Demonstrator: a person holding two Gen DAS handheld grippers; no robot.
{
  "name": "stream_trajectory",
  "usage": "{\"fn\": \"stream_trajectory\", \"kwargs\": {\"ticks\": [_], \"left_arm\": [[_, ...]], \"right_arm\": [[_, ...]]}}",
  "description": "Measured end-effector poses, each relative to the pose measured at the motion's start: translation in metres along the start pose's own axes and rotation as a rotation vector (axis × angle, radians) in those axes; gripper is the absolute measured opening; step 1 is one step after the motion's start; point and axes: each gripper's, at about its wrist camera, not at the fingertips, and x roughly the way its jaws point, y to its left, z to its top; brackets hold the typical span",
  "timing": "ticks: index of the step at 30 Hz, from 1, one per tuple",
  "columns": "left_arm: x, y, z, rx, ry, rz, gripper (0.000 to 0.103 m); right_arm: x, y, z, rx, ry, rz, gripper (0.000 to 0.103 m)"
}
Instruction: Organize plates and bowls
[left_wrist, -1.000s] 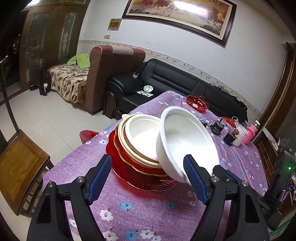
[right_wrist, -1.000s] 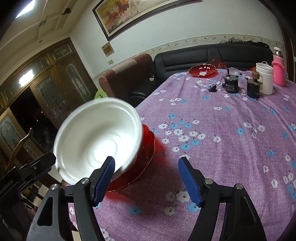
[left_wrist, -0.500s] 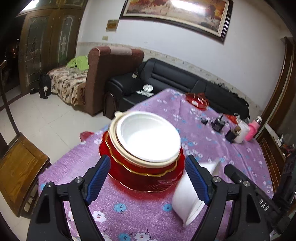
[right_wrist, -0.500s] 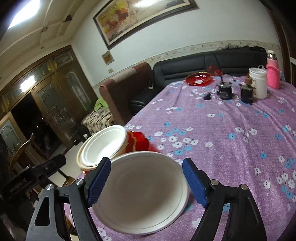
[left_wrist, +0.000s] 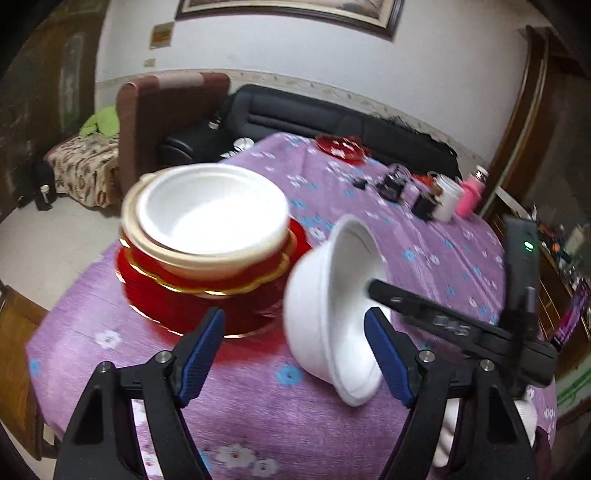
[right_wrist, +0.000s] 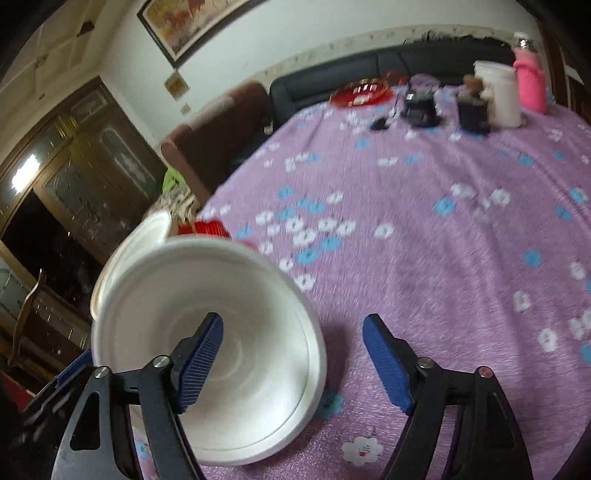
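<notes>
Both the left gripper and right gripper stand wide, jaws just narrowing slightly, pinching the tilted white foam bowl between neighbouring fingers: lower level onto purple floral tablecloth, then release.

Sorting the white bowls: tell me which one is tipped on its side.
The loose white bowl on the purple tablecloth, mouth facing sideways. The other white bowl sits upright on the red plate stack.

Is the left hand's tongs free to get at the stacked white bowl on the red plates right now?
Probably yes: the left tongs stand open, and the stacked bowl lies ahead. The tilted white bowl sits off to the right.
</notes>
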Motion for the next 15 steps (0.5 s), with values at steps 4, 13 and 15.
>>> {"fn": "stream_trajectory", "kwargs": {"ticks": [4,13,15], "left_arm": [[0.017,-0.011,-0.004,0.022,0.041,-0.007,0.052],[0.033,-0.013,-0.005,0.009,0.051,0.026,0.037],[0.031,-0.012,-0.005,0.000,0.048,0.017,0.036]], "right_arm": [[0.014,0.002,-0.003,-0.009,0.043,0.010,0.063],[0.002,-0.010,-0.010,0.005,0.052,0.016,0.020],[-0.008,-0.010,-0.013,0.002,0.036,0.027,0.018]]}}
